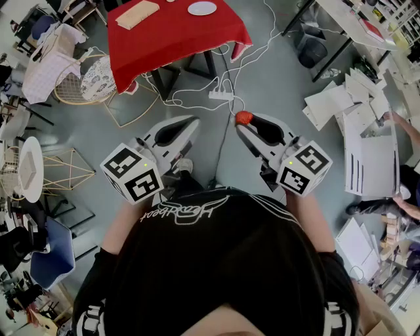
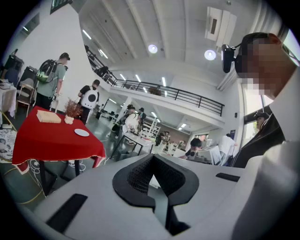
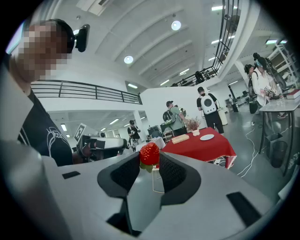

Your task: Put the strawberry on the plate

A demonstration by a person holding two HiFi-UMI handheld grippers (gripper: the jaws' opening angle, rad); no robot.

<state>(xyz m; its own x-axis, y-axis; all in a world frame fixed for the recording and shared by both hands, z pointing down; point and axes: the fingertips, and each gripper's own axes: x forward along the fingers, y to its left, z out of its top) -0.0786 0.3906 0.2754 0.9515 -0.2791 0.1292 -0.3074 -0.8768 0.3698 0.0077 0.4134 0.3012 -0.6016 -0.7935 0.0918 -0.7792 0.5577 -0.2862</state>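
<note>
- Nearest the head camera was the person's black shirt (image 1: 216, 262), with both hand-held tools reaching out from it over the grey floor (image 1: 275, 79)
- Just beyond it, the left gripper (image 2: 151, 159) had its dark pads pressed together at the tips with nothing between them; it lay beside the other tool and had no part in the carry
- Next to it, the right gripper (image 3: 150, 160) pinched the strawberry (image 3: 149, 153) at the very ends of its pads, so the fruit stood proud of the tips, green cap down and red point up in the right gripper view
- Between the grippers and the goal, a white power strip (image 1: 220, 95) and loose cables lay on the floor
- Farther on stood the red table (image 1: 177, 39), well apart from both tools, with a wooden board (image 1: 138, 14) on its left part
- Farthest was the white plate (image 1: 202, 8), near the table's far side, bare and flat
- From the held fruit the plate lay straight ahead and a little left in the head view, but right of the jaws' own line in the right gripper view; my judgement was that the right hand had to travel a long way forward, swing slightly right of where it pointed, and arrive above the plate before letting go
</note>
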